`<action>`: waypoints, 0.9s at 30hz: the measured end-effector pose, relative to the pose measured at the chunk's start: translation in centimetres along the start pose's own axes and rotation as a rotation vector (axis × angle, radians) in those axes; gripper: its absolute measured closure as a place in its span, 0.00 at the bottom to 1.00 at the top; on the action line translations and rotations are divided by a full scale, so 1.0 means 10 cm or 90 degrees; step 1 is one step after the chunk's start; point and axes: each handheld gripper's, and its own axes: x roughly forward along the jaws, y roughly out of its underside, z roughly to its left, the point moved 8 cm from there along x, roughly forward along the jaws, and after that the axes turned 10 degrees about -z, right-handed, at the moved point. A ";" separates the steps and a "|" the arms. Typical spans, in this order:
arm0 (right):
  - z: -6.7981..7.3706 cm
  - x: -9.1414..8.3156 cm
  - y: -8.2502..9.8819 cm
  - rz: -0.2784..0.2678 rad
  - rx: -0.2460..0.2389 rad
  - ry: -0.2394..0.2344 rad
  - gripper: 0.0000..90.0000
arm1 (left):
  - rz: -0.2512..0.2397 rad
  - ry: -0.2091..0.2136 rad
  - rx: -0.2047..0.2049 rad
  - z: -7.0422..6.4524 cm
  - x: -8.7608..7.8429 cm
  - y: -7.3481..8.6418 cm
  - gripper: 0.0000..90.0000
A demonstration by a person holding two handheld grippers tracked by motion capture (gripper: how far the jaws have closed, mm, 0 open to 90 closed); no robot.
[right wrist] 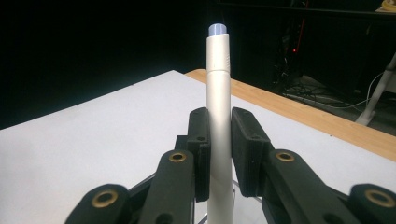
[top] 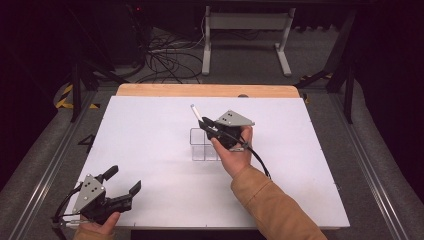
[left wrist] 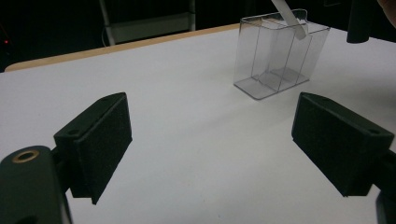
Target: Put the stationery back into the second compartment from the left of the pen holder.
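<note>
A white pen (right wrist: 218, 93) with a pale blue end stands between the pads of my right gripper (right wrist: 218, 154), which is shut on it. From above, that right gripper (top: 206, 126) hovers over a clear plastic box (top: 204, 145) with compartments at mid-table, and the pen (top: 196, 113) sticks up and to the left, tilted. In the left gripper view the clear box (left wrist: 275, 51) stands upright ahead, the pen's lower end (left wrist: 292, 17) just inside its top. My left gripper (top: 124, 181) rests at the table's near left corner, open, with nothing between its pads (left wrist: 100, 140).
The white tabletop (top: 150, 125) has a wooden strip (top: 207, 90) along its far edge. Beyond it are cables on the floor and a white table frame (top: 247, 35). Dark stands flank both sides.
</note>
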 end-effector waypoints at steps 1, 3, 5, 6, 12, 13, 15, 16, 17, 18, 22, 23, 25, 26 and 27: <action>0.00 0.00 0.01 0.000 -0.002 -0.001 0.87 | 0.000 0.000 0.000 0.00 0.00 0.00 0.14; 0.01 -0.02 0.02 0.001 0.001 -0.002 0.87 | 0.000 0.000 0.000 0.00 0.00 0.00 0.14; 0.01 -0.03 0.03 0.002 -0.001 0.000 0.87 | 0.000 0.001 0.000 0.00 0.00 0.00 0.14; 0.02 -0.04 0.04 0.002 0.000 0.000 0.87 | 0.000 0.000 0.001 0.00 0.00 0.00 0.14; 0.01 -0.06 0.06 0.004 0.001 0.002 0.87 | 0.001 -0.001 0.002 0.00 0.00 0.00 0.14; 0.00 -0.06 0.07 0.006 0.001 0.003 0.87 | 0.001 -0.001 0.002 0.00 0.00 0.00 0.14; -0.01 -0.07 0.06 0.005 0.006 0.010 0.82 | 0.001 0.000 0.001 0.00 0.00 0.00 0.14; -0.02 -0.07 0.05 0.000 0.005 0.011 0.78 | 0.000 0.000 0.001 0.00 0.00 0.00 0.14; -0.03 -0.08 0.03 -0.007 0.004 0.013 0.76 | 0.001 -0.001 0.002 0.00 0.01 0.00 0.14; -0.04 -0.08 0.02 -0.012 0.002 0.014 0.72 | 0.001 0.001 0.002 0.00 0.01 0.00 0.14; -0.06 -0.12 -0.02 -0.006 -0.015 0.024 0.60 | 0.000 0.002 0.001 -0.01 0.01 0.00 0.14; -0.06 -0.13 -0.04 -0.008 -0.018 0.026 0.58 | 0.000 0.002 0.002 -0.01 0.01 0.00 0.14; -0.04 -0.17 -0.08 -0.009 -0.024 0.025 0.53 | 0.002 0.001 0.001 -0.01 0.02 0.00 0.14; -0.03 -0.19 -0.11 -0.013 -0.033 0.023 0.51 | 0.001 0.001 0.000 -0.01 0.02 0.00 0.14; -0.02 -0.21 -0.14 -0.013 -0.036 0.021 0.49 | 0.001 0.002 0.001 -0.01 0.02 0.00 0.14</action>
